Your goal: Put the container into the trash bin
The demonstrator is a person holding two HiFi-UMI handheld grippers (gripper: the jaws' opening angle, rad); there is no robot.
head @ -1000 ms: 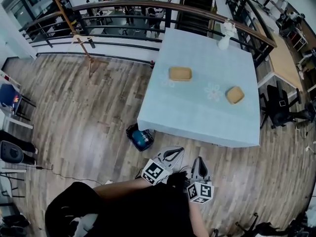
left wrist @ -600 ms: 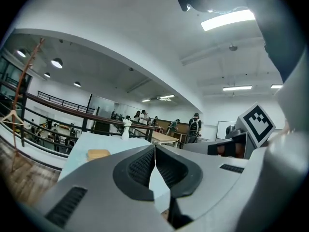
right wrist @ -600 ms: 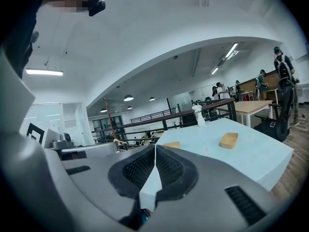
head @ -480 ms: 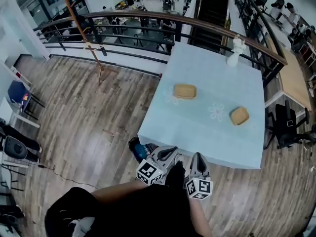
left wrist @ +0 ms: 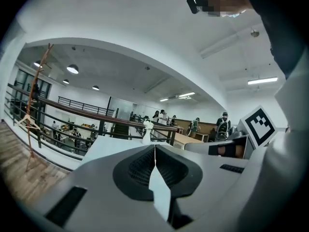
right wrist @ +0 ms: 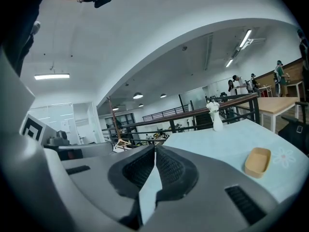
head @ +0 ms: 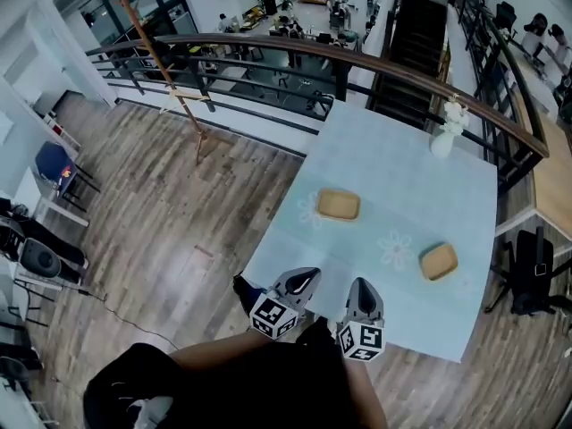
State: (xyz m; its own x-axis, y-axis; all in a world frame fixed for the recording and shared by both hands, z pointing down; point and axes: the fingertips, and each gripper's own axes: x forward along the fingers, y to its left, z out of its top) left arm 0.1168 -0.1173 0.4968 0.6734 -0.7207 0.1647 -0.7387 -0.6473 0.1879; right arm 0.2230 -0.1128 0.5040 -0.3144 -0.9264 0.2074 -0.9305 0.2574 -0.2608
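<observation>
Two tan containers lie on the light blue table (head: 402,195): one rectangular (head: 339,205) near the middle, one smaller (head: 439,262) towards the right. The right gripper view shows one tan container (right wrist: 257,162) ahead and to the right. My left gripper (head: 307,275) and right gripper (head: 364,284) hang side by side over the table's near edge, both shut and holding nothing. In the gripper views, the left gripper (left wrist: 155,146) and the right gripper (right wrist: 155,148) each have their jaws pressed together. The dark trash bin (head: 242,288) peeks out on the floor beside the left gripper, mostly hidden.
A white vase with flowers (head: 444,137) stands at the table's far right corner, next to a dark railing (head: 268,47). A wooden coat stand (head: 170,70) rises at the far left. Chairs (head: 58,172) line the left wall on the wood floor.
Both grippers have come forward from the open floor to the table's near edge, still shut. The trash bin, earlier in plain sight ahead of them, now sits mostly hidden beside the left gripper.
</observation>
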